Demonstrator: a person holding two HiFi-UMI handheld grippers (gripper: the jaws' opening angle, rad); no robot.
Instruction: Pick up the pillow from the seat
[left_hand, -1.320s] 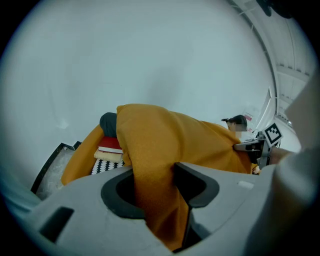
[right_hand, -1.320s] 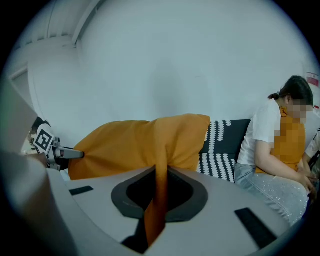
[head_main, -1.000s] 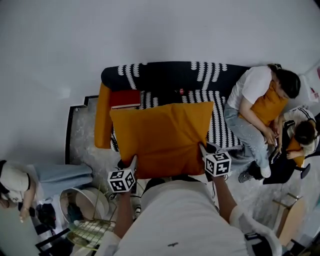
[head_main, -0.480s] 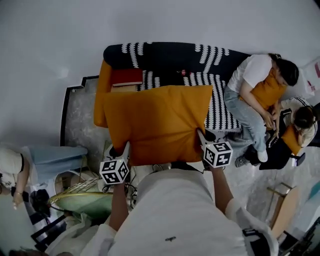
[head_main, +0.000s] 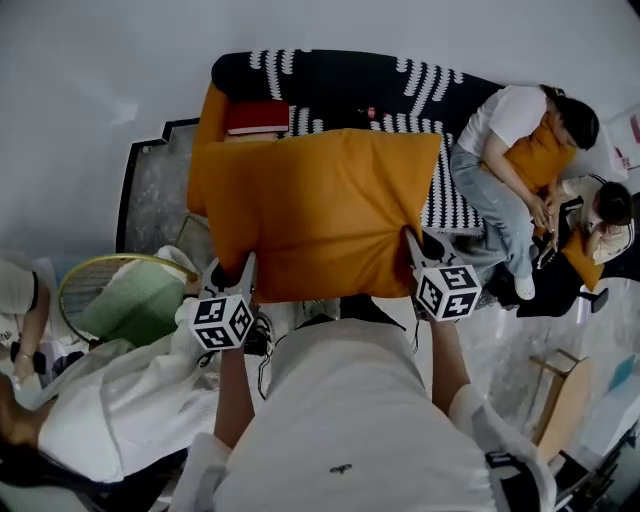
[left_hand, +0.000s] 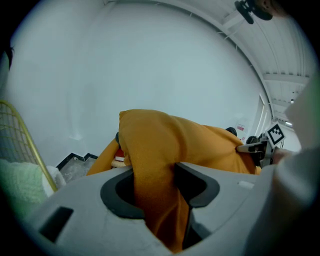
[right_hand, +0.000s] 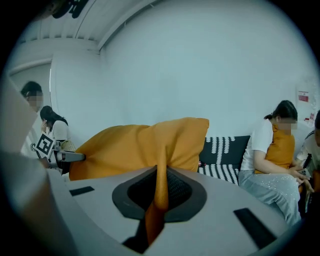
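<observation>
Most of the room is a plain pale wall (head_main: 90, 60) above a grey mottled floor (head_main: 155, 200). Against the wall stands a black sofa (head_main: 340, 75) with a white pattern. A person (head_main: 505, 130) sits at one end of it hugging an orange cushion, and at the other end lie another orange cushion (head_main: 208, 120) and a red book (head_main: 258, 117). The pillow (head_main: 310, 215), large and orange, is off the seat, held up in the air in front of the sofa and spread flat between both grippers. The left gripper (head_main: 247, 272) is clamped on its near left corner with a thick wad of cloth between the jaws. The right gripper (head_main: 412, 245) is pinched nearly closed on a thin fold at the near right corner. Only the right gripper view shows the sofa's patterned back beside the pillow. Only the left gripper view shows a yellow wire mesh (left_hand: 20, 135) at its left edge.
</observation>
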